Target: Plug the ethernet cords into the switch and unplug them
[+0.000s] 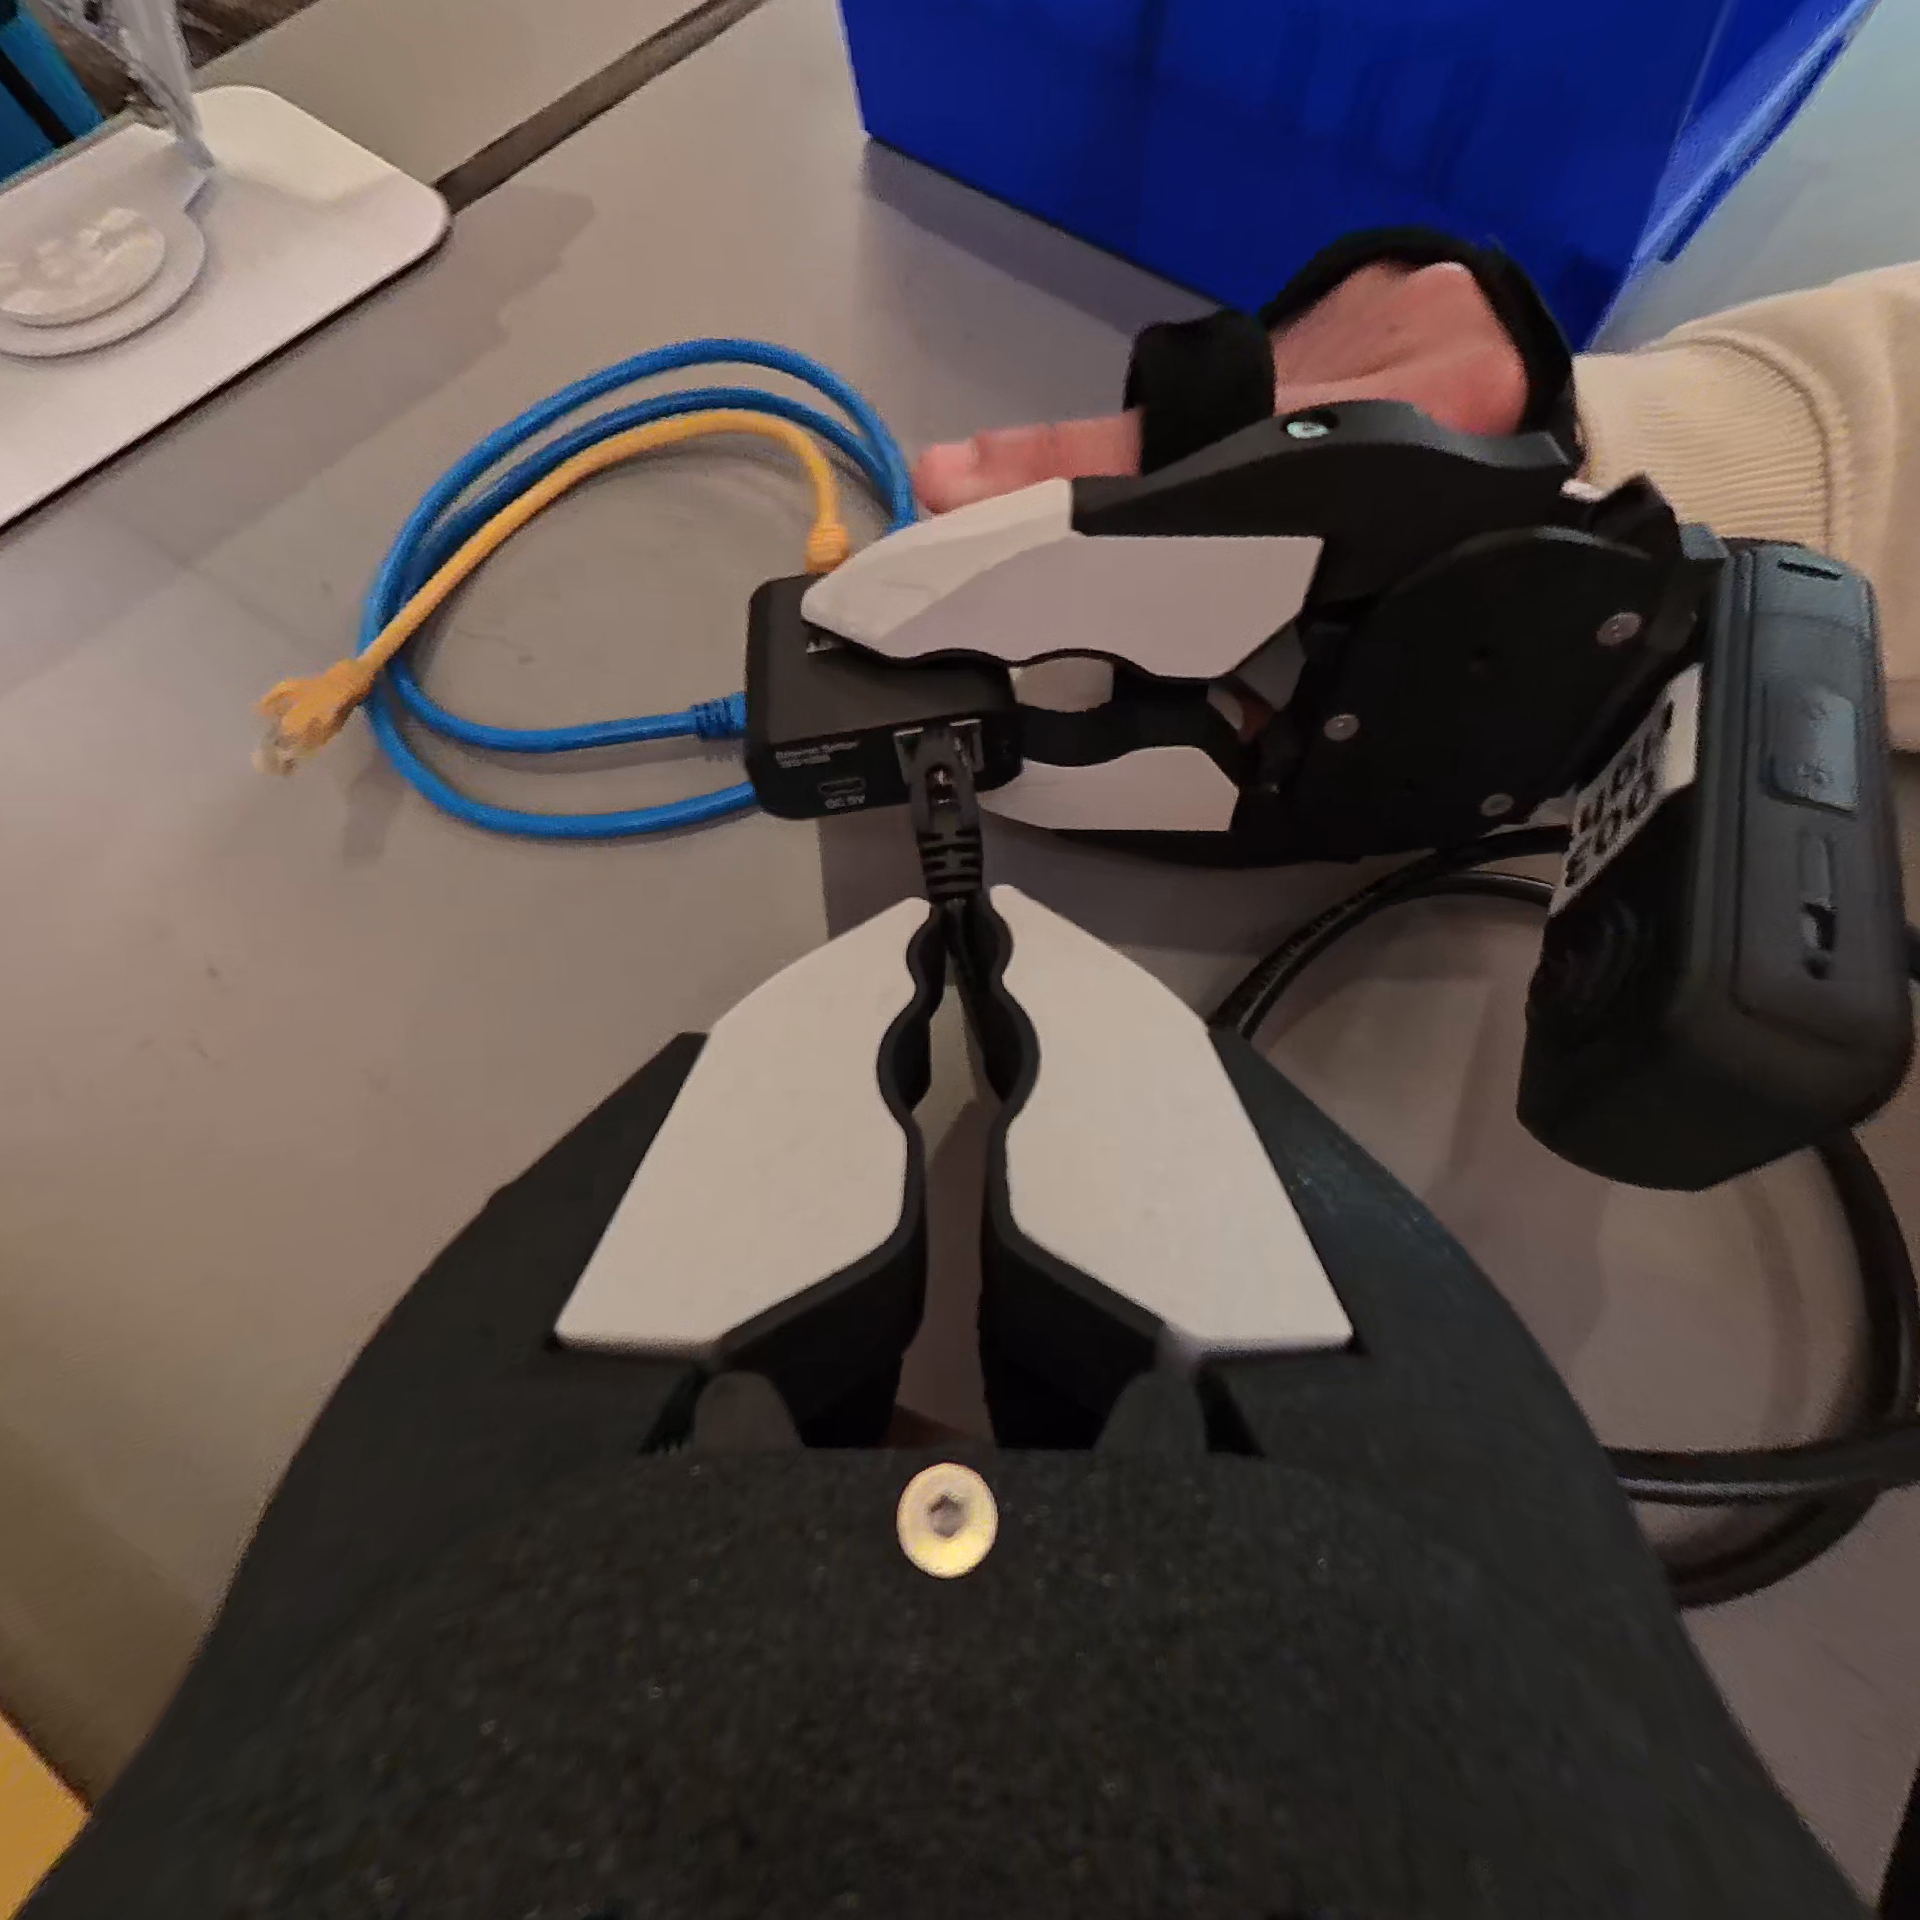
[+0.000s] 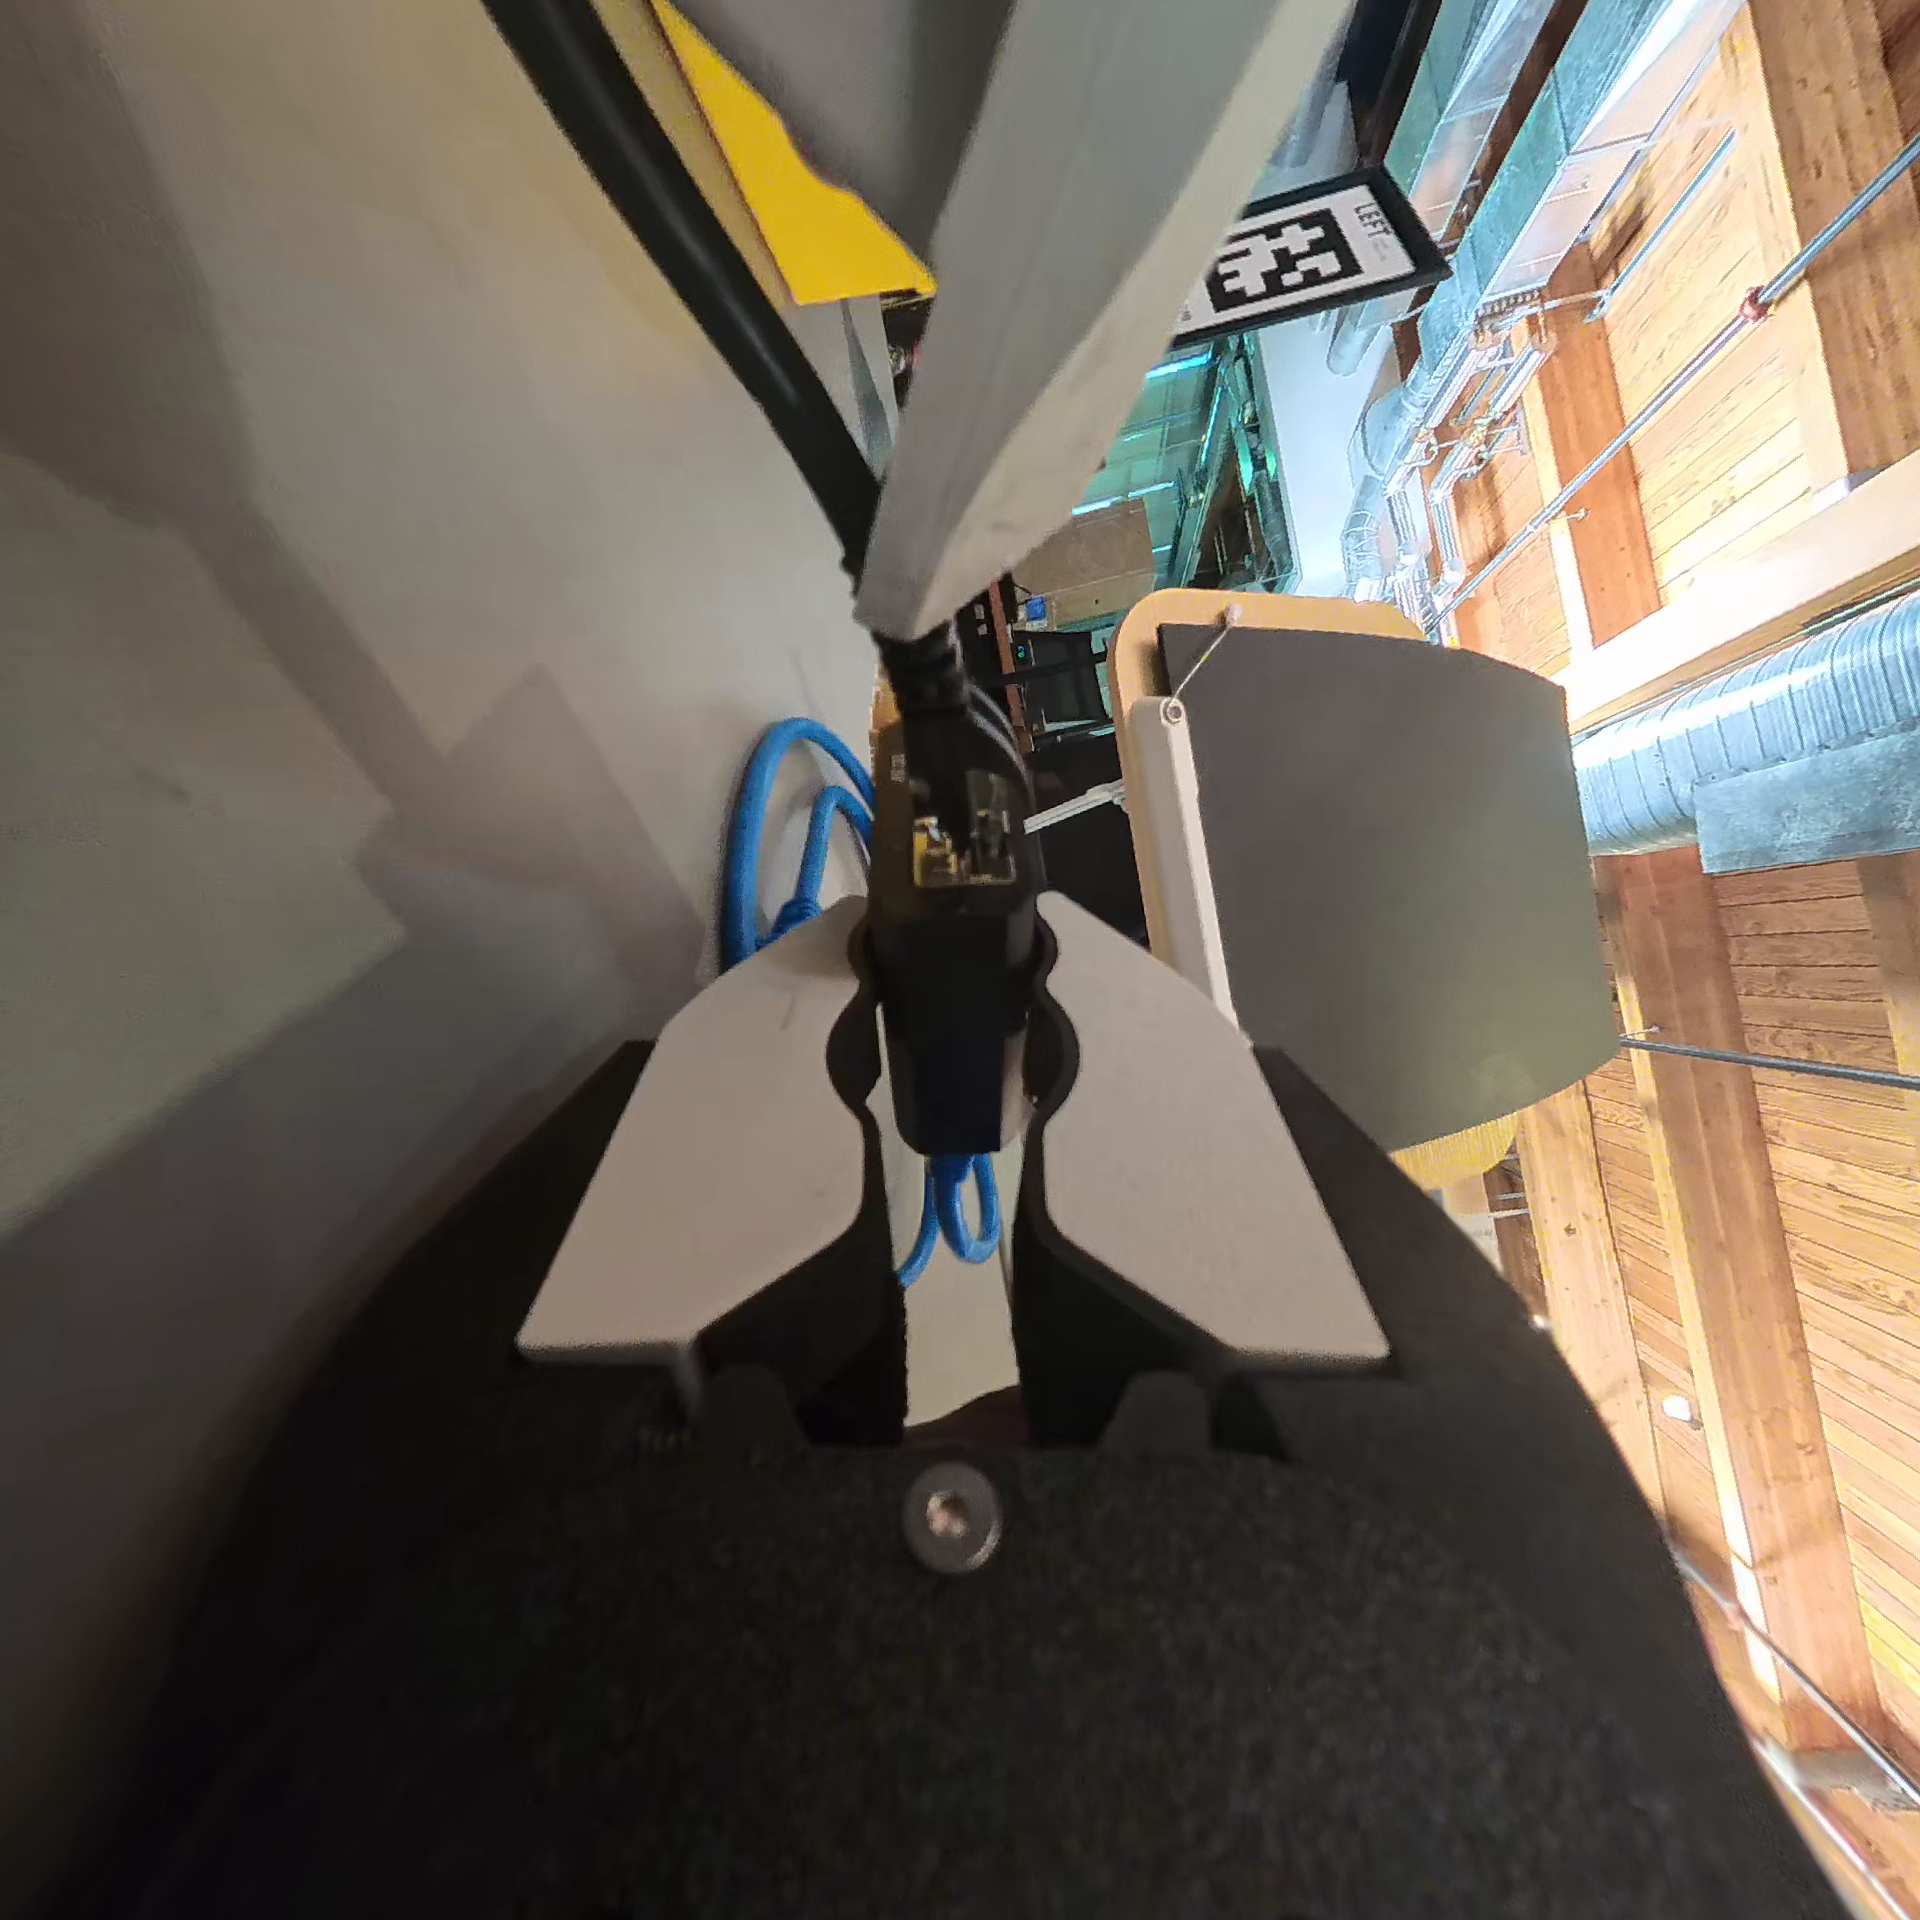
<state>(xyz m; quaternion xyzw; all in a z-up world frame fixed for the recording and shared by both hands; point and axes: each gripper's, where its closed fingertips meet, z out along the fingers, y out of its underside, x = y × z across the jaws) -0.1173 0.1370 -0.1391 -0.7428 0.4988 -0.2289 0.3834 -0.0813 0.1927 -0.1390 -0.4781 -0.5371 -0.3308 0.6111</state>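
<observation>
Switch (image 1: 883, 727), a small black box, is clamped between the fingers of the right gripper (image 1: 914, 717), which reaches in from the right and holds it just above the grey table (image 1: 312, 1039); this grip steadies the box against plug forces and keeps its port face turned toward the left gripper (image 1: 961, 925). The left gripper's jaws are closed almost fully on the black cord (image 1: 948, 862) just behind its plug, which sits in 1 of the 2 front ports. Holding close to the connector probably gives axial control for seating or withdrawal. A blue cord (image 1: 582, 727) enters the switch's far-left end, its loops lying on the table. An orange cord (image 1: 499, 520) lies loose among them, both ends free.
</observation>
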